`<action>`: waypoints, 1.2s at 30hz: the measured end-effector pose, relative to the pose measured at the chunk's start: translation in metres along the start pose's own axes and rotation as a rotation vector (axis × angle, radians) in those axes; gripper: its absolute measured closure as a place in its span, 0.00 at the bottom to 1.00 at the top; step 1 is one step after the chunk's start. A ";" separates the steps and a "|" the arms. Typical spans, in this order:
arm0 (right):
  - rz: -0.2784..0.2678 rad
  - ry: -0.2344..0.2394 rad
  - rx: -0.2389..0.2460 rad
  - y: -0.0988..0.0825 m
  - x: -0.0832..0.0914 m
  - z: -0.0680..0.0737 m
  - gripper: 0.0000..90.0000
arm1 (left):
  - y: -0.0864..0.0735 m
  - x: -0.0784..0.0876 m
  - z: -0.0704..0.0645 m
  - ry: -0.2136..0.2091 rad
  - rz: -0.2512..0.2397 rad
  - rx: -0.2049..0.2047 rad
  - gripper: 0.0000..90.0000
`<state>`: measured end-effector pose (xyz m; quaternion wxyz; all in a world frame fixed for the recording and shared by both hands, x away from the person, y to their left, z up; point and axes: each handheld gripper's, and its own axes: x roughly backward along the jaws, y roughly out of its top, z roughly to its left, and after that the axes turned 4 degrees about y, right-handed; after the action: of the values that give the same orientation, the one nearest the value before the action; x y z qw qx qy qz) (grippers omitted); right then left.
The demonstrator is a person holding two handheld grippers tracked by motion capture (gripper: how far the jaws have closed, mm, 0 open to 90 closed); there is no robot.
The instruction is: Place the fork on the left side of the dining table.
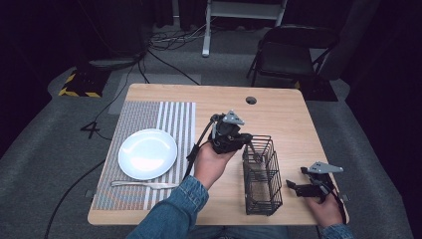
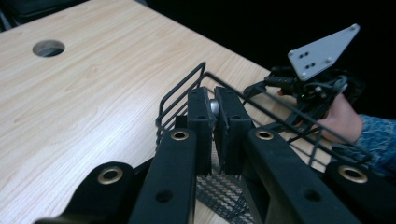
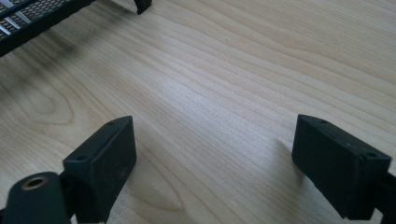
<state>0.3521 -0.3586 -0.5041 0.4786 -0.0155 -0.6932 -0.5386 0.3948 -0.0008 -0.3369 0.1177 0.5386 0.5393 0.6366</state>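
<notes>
Wooden desk [image 1: 278, 119]: we're pinching a silvery utensil handle [image 2: 214, 107] with the left claw [image 2: 213, 122] inside the wire basket [image 1: 262, 175] near the front right edge; right claw [image 3: 219, 158] is resting spread. Next, probably lifting straight up, clearing wires.

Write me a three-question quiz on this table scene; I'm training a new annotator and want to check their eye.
1. True or false: the left gripper is shut on a silvery utensil handle at the black wire basket.
2. What lies on the striped placemat just below the white plate?
A. a fork
B. a table knife
C. a cup
3. Fill in: the right gripper hovers over bare wood with its jaws ____.

Key: 1 true; 2 B; 3 open.
</notes>
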 end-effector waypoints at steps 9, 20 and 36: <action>0.000 0.000 0.000 0.000 0.000 0.000 0.15 | 0.017 0.026 -0.006 0.021 -0.026 -0.018 0.95; 0.000 0.000 0.000 0.000 0.000 0.000 0.15 | 0.034 0.064 0.000 0.059 -0.101 -0.009 0.95; 0.000 0.001 0.000 0.000 0.000 0.000 0.15 | 0.042 0.122 0.022 0.070 -0.210 -0.035 0.95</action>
<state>0.3521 -0.3586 -0.5041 0.4788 -0.0153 -0.6931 -0.5386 0.3832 0.0844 -0.2382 0.1743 0.4545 0.5854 0.6484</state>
